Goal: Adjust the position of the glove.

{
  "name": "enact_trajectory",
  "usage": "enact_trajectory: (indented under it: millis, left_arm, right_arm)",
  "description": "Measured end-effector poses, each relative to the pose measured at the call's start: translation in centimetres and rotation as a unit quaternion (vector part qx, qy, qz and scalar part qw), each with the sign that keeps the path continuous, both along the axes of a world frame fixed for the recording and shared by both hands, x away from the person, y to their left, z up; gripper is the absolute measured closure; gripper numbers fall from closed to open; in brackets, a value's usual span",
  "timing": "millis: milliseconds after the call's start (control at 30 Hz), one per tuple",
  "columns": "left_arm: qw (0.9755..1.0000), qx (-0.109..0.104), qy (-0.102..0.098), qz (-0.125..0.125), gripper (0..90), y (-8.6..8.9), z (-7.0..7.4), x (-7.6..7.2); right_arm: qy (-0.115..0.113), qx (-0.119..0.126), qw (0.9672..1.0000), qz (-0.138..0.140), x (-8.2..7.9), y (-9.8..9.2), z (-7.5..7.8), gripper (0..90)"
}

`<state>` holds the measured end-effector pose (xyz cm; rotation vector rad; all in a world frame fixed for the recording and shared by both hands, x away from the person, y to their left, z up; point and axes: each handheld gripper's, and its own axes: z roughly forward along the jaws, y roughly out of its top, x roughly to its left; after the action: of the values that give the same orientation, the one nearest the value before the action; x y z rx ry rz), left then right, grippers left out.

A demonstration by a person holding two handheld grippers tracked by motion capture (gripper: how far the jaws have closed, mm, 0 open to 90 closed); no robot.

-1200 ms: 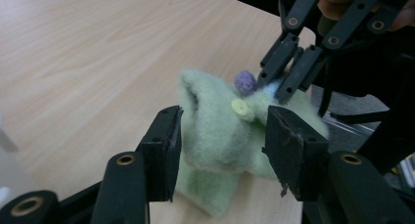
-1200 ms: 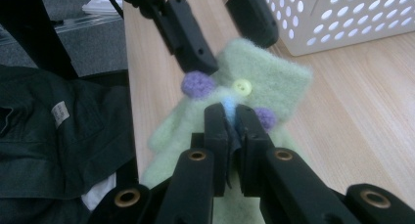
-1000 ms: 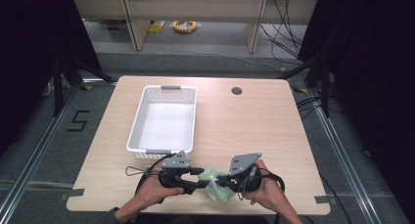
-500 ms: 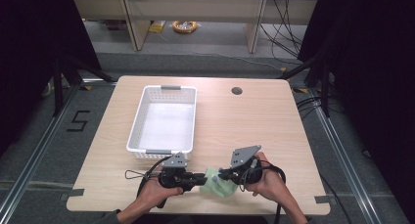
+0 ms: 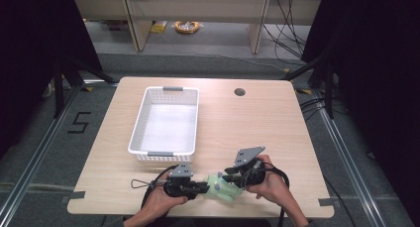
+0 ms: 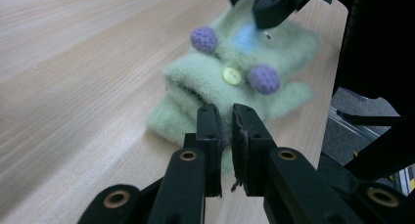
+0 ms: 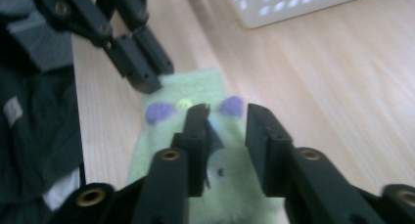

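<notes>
We are pinching the green mitten (image 5: 224, 186) at the surface's (image 5: 257, 123) near edge — left gripper (image 6: 226, 117) clamping its cuff, right gripper (image 7: 226, 117) just opening, jaws apart over it.

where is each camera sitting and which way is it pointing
High view: above the person's table edge, looking forward and down on the table, white basket, both hands.
Left gripper view: on the left tongs, facing the green knitted mitten; own jaws pinch its edge.
Right gripper view: on the right tongs, jaws apart over it.
All share the mitten.
</notes>
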<state>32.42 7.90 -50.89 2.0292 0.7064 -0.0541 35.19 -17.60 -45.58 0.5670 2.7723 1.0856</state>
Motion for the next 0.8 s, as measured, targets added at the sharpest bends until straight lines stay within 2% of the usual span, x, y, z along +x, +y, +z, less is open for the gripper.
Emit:
enact_trajectory:
  millis: [33,67,100,133,167,200,233,267,333,367,400,433,467,500,533,567,600,633,667,733,767,800]
  left_arm:
    - [1.0,0.0,0.0,0.0,81.5,0.0,0.0,0.0]
    - [0.9999,-0.003,-0.012,0.002,81.4,-0.1,-0.1,-0.1]
    - [0.9999,-0.003,-0.012,0.002,81.3,-0.1,-0.1,-0.1]
    - [0.9999,0.001,-0.014,0.001,81.2,-0.1,-0.1,-0.1]
    - [0.9999,0.001,-0.014,0.001,81.2,-0.1,-0.1,-0.1]
    - [0.9999,-0.001,-0.008,0.008,81.2,-0.2,-0.1,-0.3]
    - [0.9999,-0.001,-0.008,0.008,81.1,-0.2,-0.1,-0.3]
    - [0.9999,0.004,-0.014,-0.006,81.0,-0.1,0.0,-0.2]
    - [0.9998,0.008,-0.016,-0.006,80.9,0.0,0.0,-0.2]
    - [0.9998,0.006,-0.016,-0.006,80.8,-0.1,0.0,-0.3]
    - [0.9998,0.005,-0.02,-0.001,80.8,-0.2,-0.1,-0.3]
    - [0.9998,0.005,-0.02,-0.001,80.9,-0.2,-0.1,-0.3]
    - [0.9997,0.007,-0.021,0.003,80.9,-0.2,-0.1,-0.4]
    - [0.9997,0.007,-0.021,0.003,80.9,-0.2,-0.1,-0.4]
    - [0.9998,0.001,-0.018,0.0,81.0,-0.2,-0.1,-0.3]
    - [0.9999,0.0,-0.017,-0.001,81.3,-0.2,-0.2,-0.3]
    - [0.9999,0.003,-0.016,-0.006,81.8,-0.2,-0.1,-0.3]
    - [0.9999,0.003,-0.016,-0.006,82.6,-0.2,-0.1,-0.3]
    - [0.9998,0.004,-0.02,-0.003,83.5,-0.2,-0.1,-0.3]
    - [0.9999,0.002,-0.015,-0.005,85.1,-0.1,0.0,-0.3]
    - [1.0,-0.007,-0.005,-0.001,85.1,-0.1,0.0,-0.4]
    - [0.9998,-0.019,0.003,-0.002,85.9,-0.1,0.1,-0.5]
  right_arm:
    - [-0.003,0.007,0.9999,-0.015,-0.2,-0.2,0.2,66.3]
    - [-0.004,0.008,0.9995,-0.031,-0.7,-0.7,0.7,66.6]
    - [-0.01,0.006,0.9993,-0.037,-0.9,-0.9,0.8,66.6]
    - [-0.017,0.009,0.9982,-0.057,-1.3,-1.3,0.9,66.5]
    - [-0.017,0.009,0.9982,-0.057,-1.3,-1.3,0.9,66.5]
    - [-0.007,0.013,0.9967,-0.08,-1.7,-2.1,0.9,65.2]
    - [-0.008,0.015,0.9953,-0.095,-1.9,-2.4,0.7,64.9]
    - [-0.001,0.017,0.994,-0.108,-2.1,-2.7,0.5,64.0]
    - [0.001,0.017,0.9934,-0.114,-2.2,-3.0,0.3,62.6]
    - [0.008,0.018,0.9934,-0.113,-2.3,-3.3,0.1,62.1]
    - [0.023,0.037,0.9911,-0.126,-2.3,-3.4,-0.5,60.8]
    - [0.023,0.037,0.9911,-0.126,-2.3,-3.4,-0.5,60.8]
    - [0.037,0.037,0.9906,-0.127,-2.2,-3.2,-0.9,58.3]
    - [0.037,0.037,0.9906,-0.127,-2.2,-3.2,-0.9,58.3]
    - [0.037,0.04,0.9889,-0.138,-2.0,-2.7,-1.7,60.2]
    - [0.043,0.03,0.989,-0.138,-1.9,-2.6,-1.7,64.1]
    - [0.038,0.027,0.9907,-0.128,-1.8,-2.6,-2.0,70.6]
    - [0.038,0.027,0.9907,-0.128,-1.8,-2.6,-2.0,70.6]
    - [0.044,0.036,0.9912,-0.12,-1.6,-2.7,-2.2,84.2]
    - [0.044,0.036,0.9913,-0.119,-1.6,-2.7,-2.0,86.6]
    - [0.044,0.036,0.9913,-0.119,-1.6,-2.7,-2.0,86.6]
    - [0.032,0.043,0.9925,-0.11,-1.7,-2.7,-1.6,87.2]
